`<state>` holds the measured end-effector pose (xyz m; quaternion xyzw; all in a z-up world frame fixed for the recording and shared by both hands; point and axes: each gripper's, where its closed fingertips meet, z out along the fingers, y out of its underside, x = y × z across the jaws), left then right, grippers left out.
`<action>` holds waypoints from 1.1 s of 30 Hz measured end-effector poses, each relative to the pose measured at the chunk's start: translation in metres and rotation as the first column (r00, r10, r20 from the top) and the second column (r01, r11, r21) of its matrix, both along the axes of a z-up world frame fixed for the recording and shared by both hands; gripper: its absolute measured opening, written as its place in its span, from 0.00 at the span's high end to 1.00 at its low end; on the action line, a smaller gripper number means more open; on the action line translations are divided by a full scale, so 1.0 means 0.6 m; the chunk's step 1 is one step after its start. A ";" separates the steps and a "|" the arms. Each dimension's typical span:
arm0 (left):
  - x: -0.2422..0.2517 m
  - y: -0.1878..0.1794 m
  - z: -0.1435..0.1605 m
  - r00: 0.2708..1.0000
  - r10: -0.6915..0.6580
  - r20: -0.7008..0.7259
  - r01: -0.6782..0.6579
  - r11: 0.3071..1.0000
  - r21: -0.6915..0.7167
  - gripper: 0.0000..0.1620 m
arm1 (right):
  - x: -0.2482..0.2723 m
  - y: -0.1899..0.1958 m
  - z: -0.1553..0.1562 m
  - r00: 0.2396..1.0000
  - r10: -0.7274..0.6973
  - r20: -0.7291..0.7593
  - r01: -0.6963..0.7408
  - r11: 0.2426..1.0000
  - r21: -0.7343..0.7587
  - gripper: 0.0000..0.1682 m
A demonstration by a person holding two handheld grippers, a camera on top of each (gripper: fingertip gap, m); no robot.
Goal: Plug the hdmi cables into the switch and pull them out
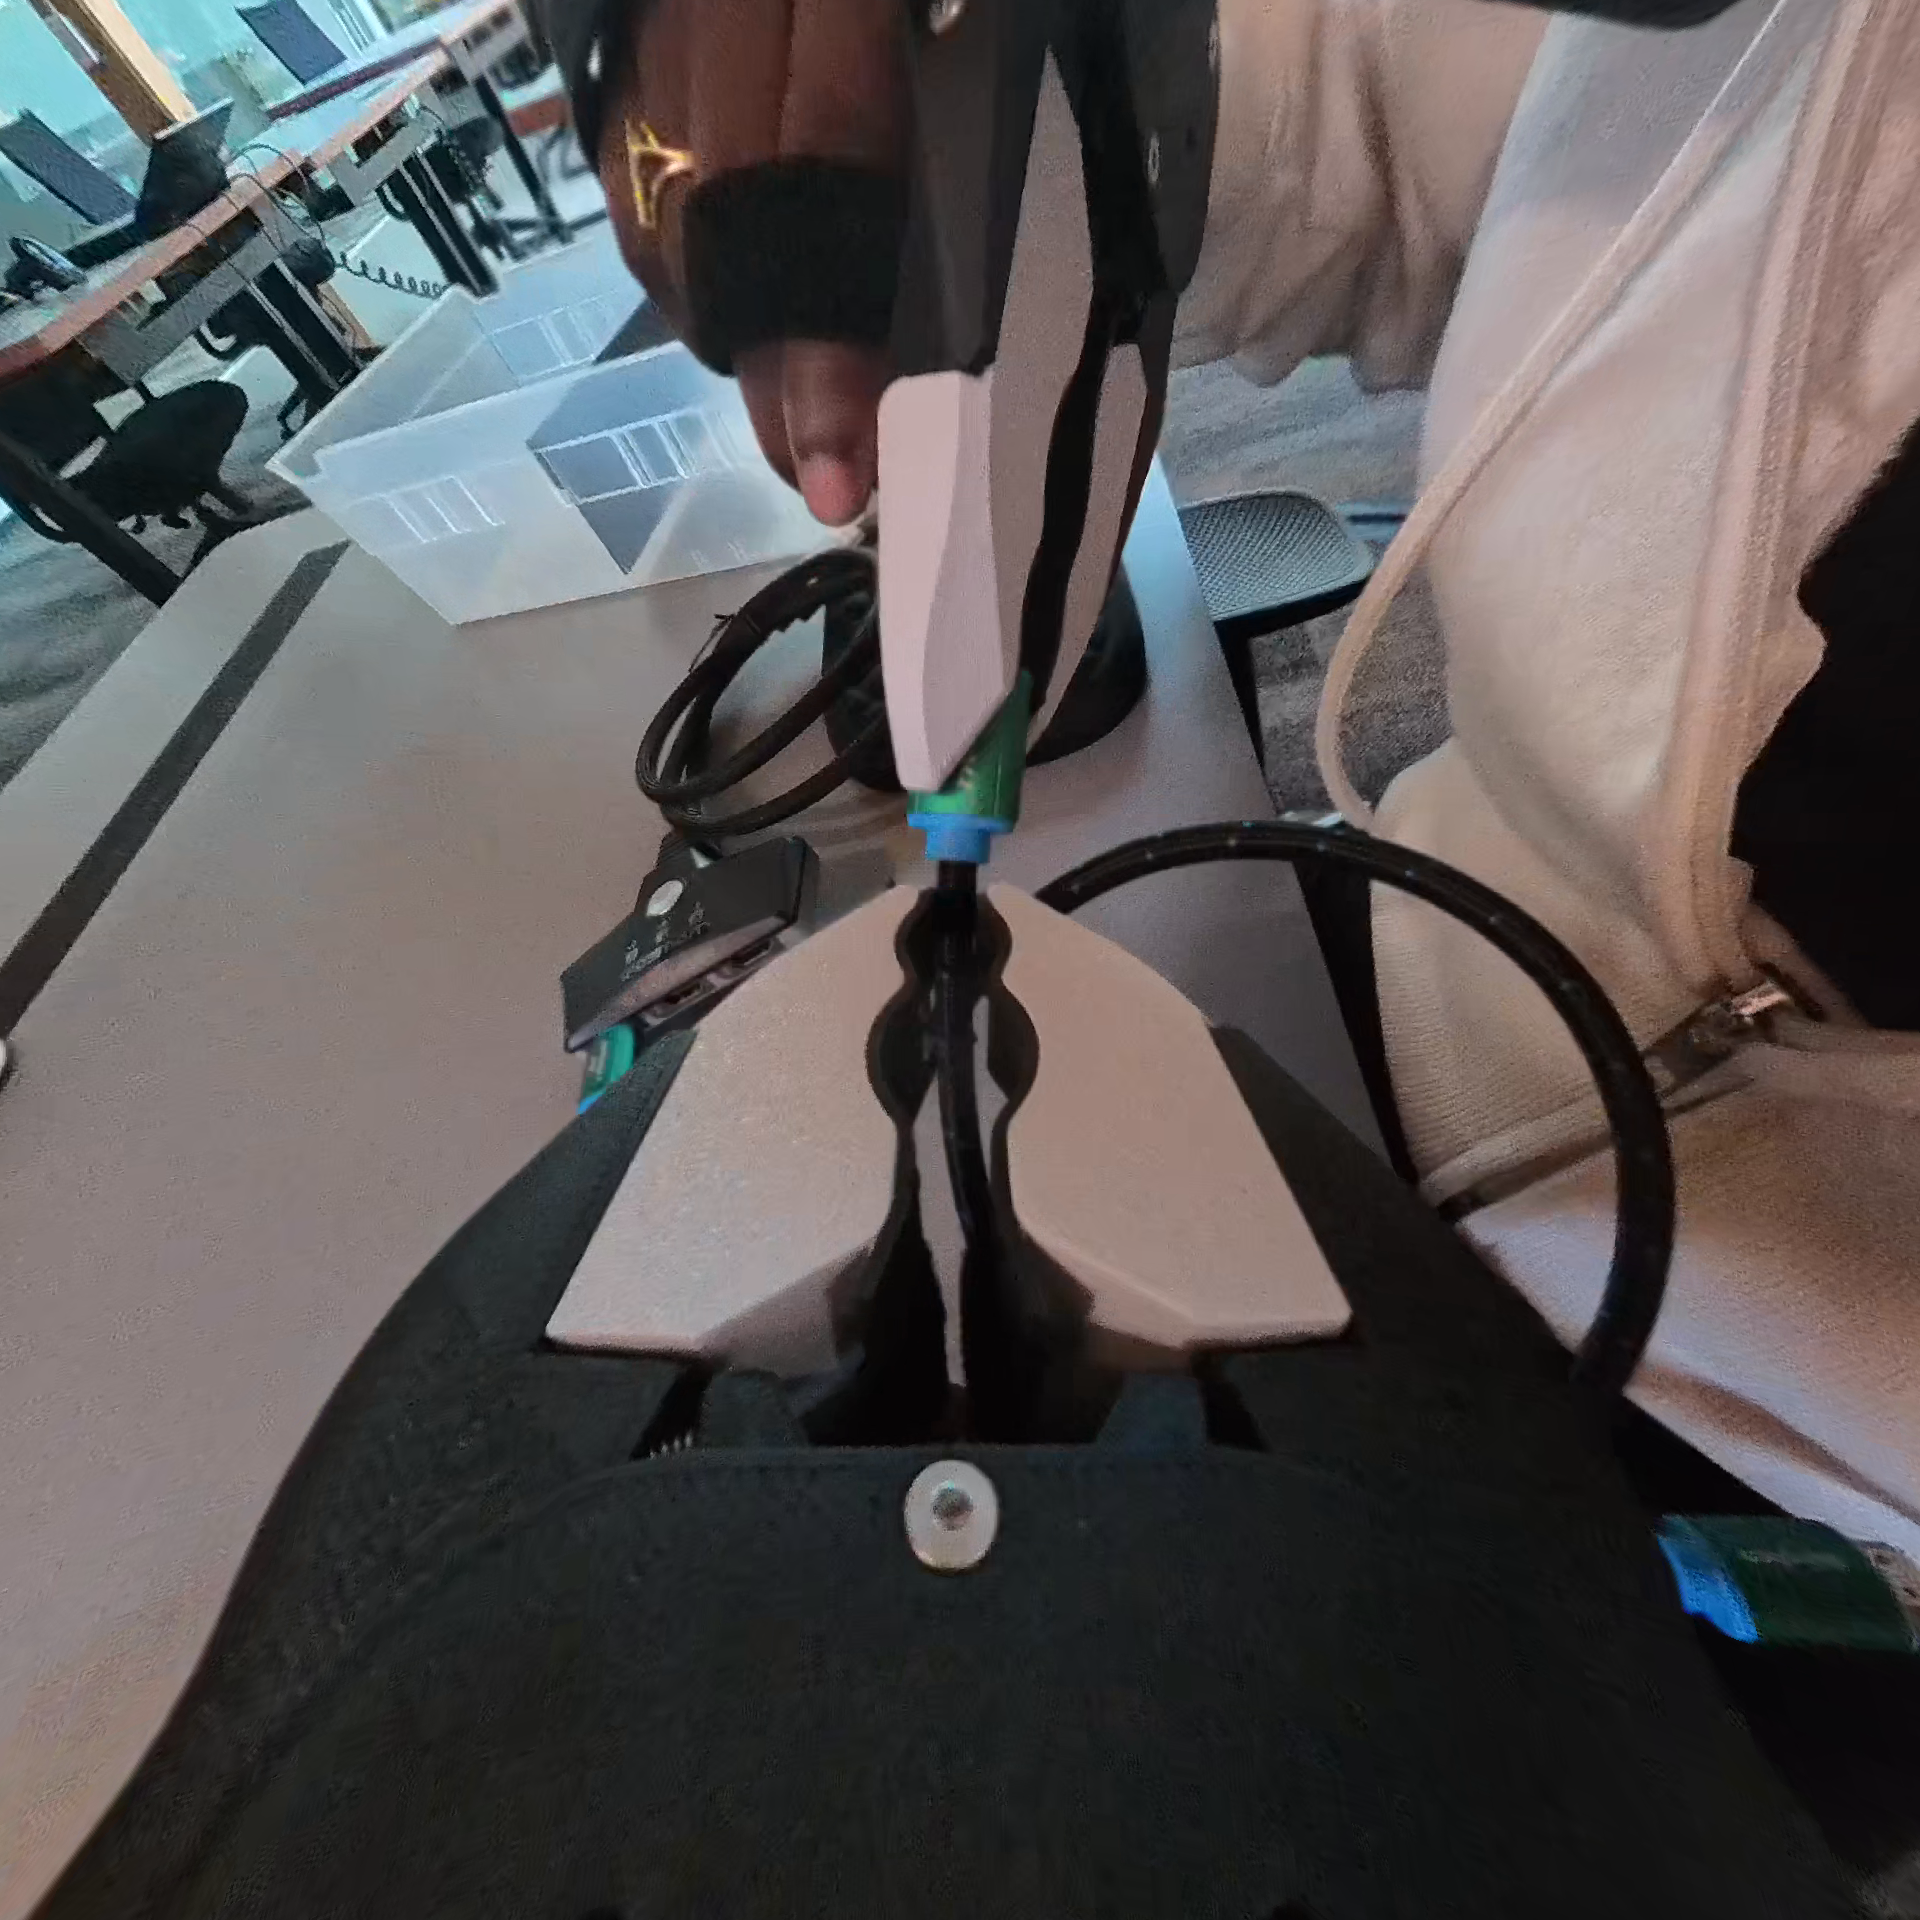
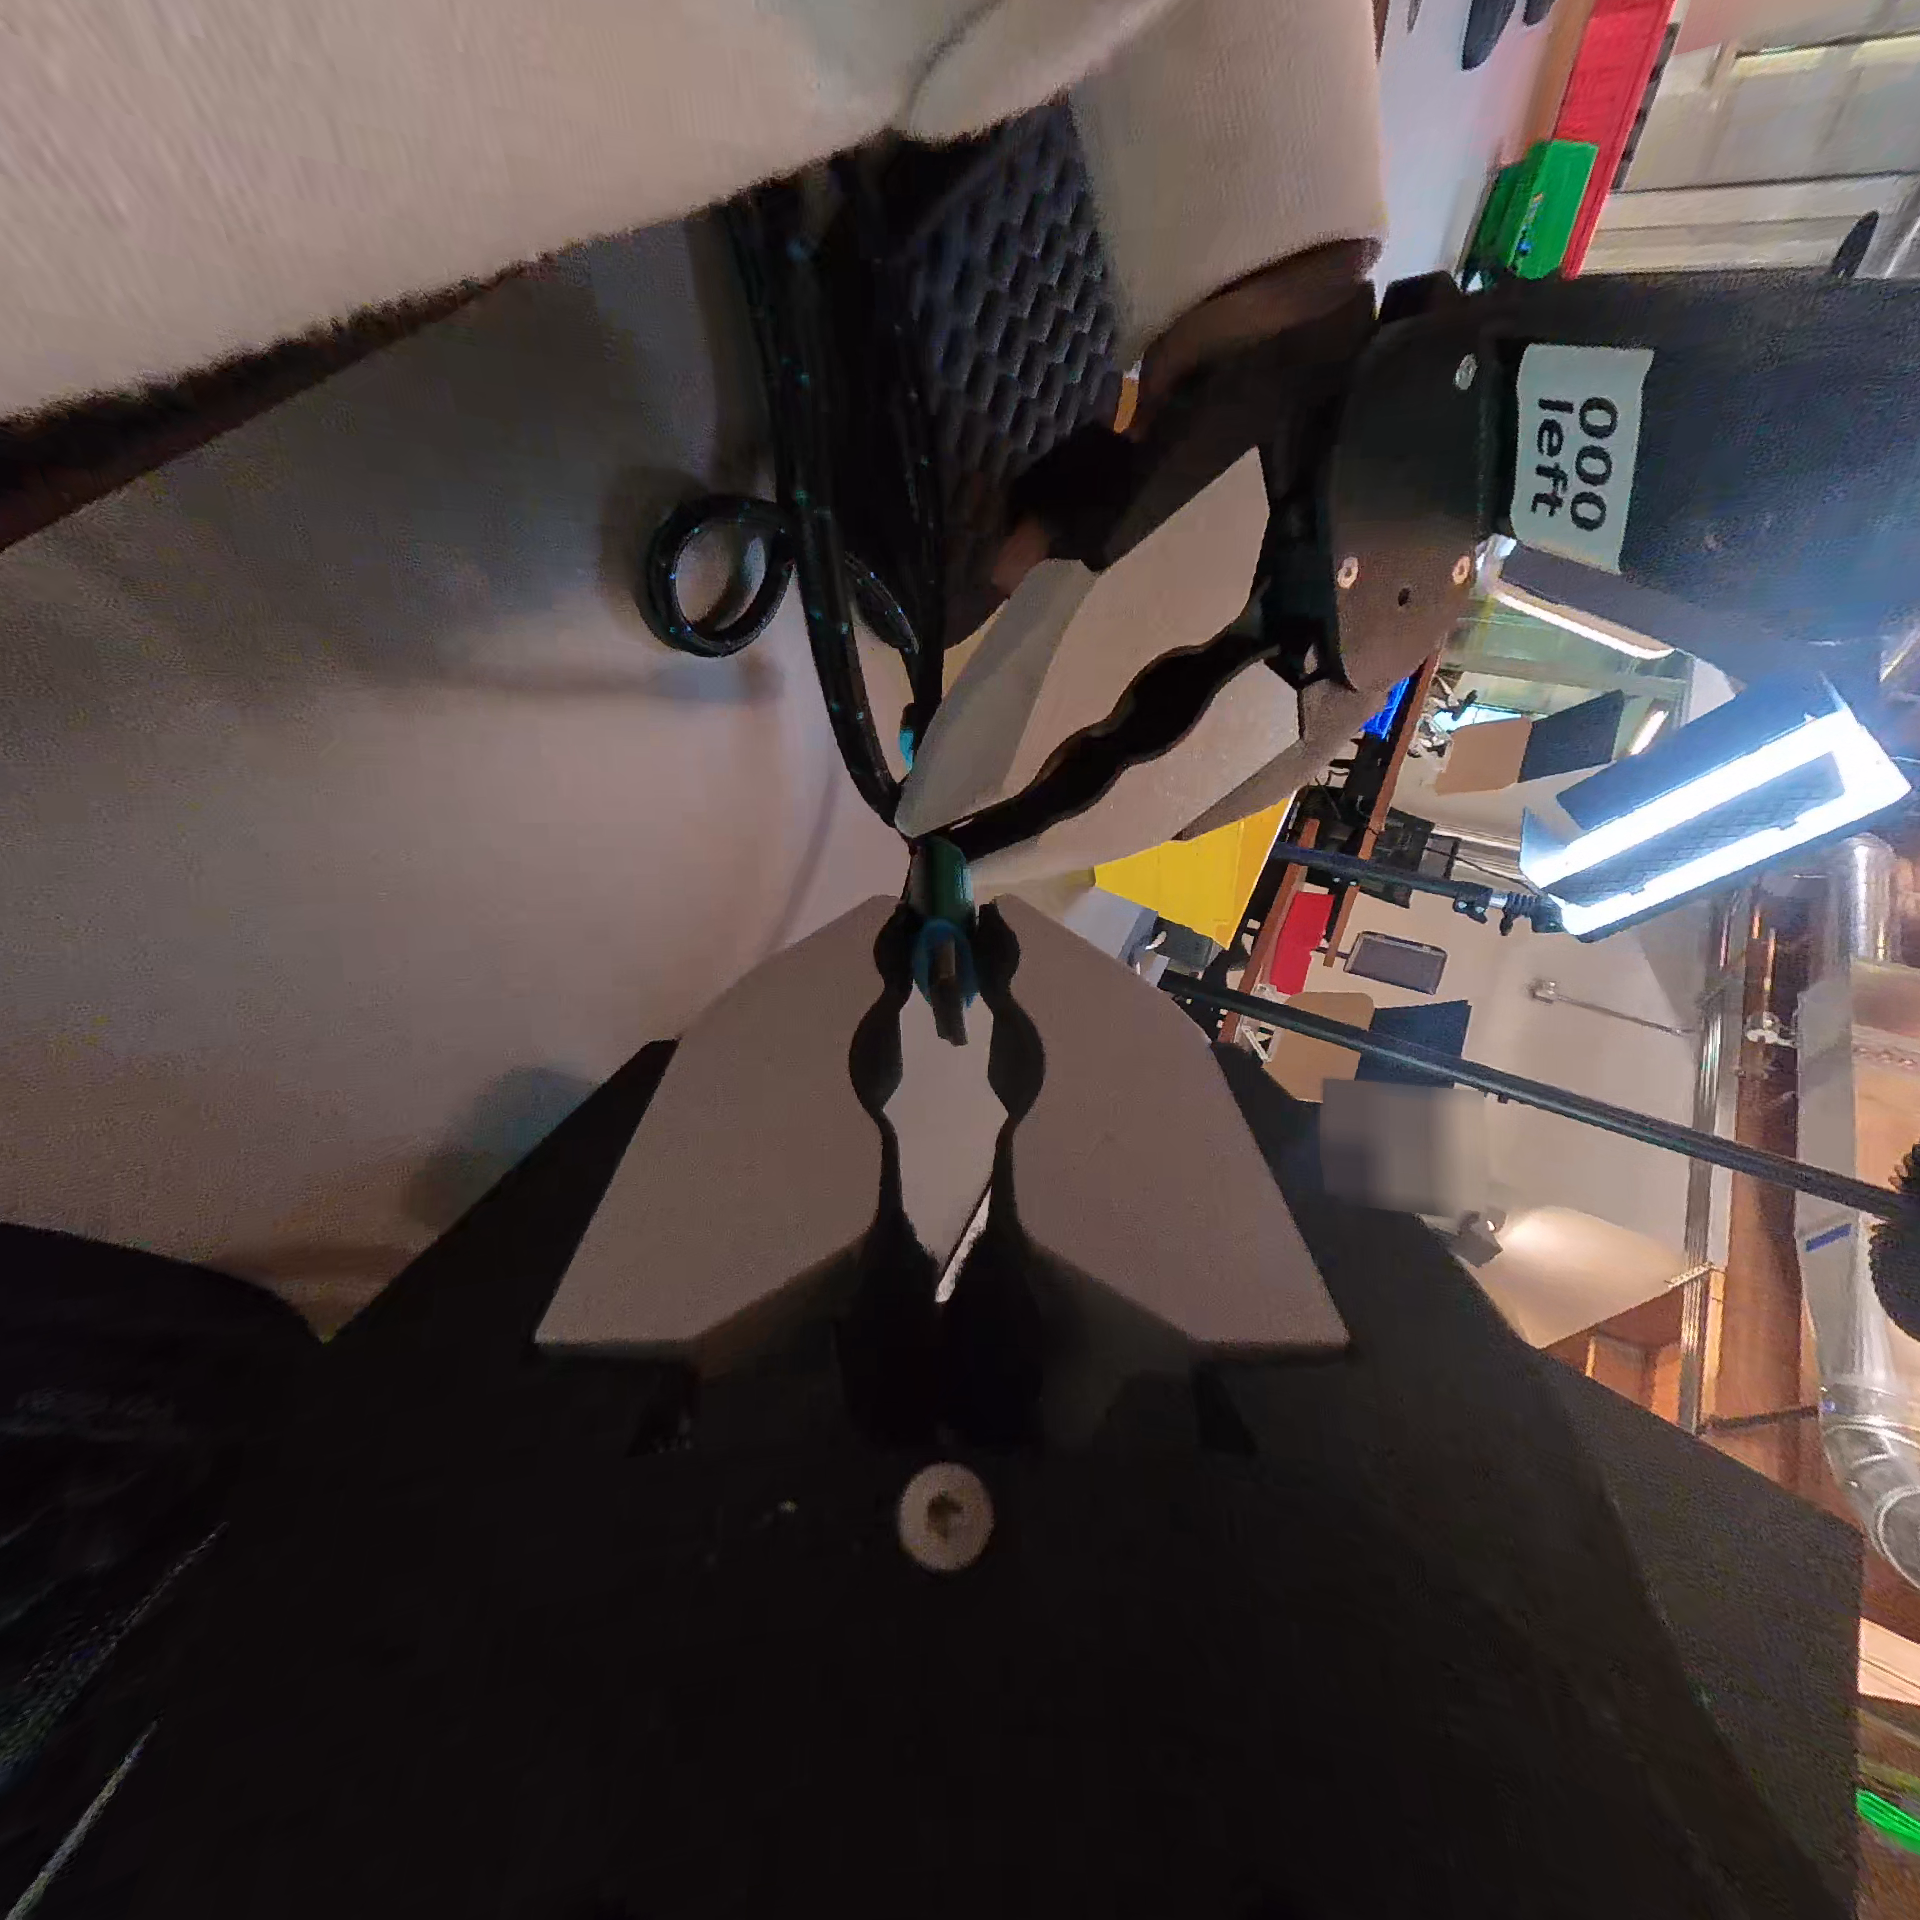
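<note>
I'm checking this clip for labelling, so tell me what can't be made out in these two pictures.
Small black HDMI switch box: left wrist view, ports partly behind the left claw gripping the black braided cable.
Green HDMI plug: metal tip covered by the right claw there.
Second green plug: cut by that view's right edge.

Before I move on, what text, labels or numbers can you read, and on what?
White label on the left gripper body: legible print, which I won't copy.
Black switch, top face: small white markings, too small to read.
No other writing is legible.
</note>
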<state>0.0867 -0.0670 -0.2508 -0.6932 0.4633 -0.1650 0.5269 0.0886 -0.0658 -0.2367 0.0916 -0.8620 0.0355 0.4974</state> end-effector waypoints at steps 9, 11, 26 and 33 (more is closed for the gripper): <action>-0.067 -0.033 -0.041 0.971 0.184 -0.155 -0.198 0.977 -0.080 0.95 | 0.017 0.022 0.023 0.997 -0.056 -0.052 0.055 0.998 -0.028 0.93; -0.065 -0.026 -0.031 0.958 0.192 -0.215 -0.191 0.981 0.027 0.92 | 0.013 0.020 0.020 0.997 -0.053 -0.054 0.054 0.998 0.021 0.93; -0.003 0.042 -0.019 0.951 0.298 -0.079 -0.297 0.955 0.024 0.96 | -0.007 0.049 -0.006 0.996 -0.094 0.007 0.092 0.953 -0.288 0.91; -0.023 0.087 -0.048 0.875 0.432 -0.220 -0.454 0.889 -0.059 0.96 | 0.007 0.185 -0.045 0.723 -0.214 0.657 0.622 0.616 -0.484 0.61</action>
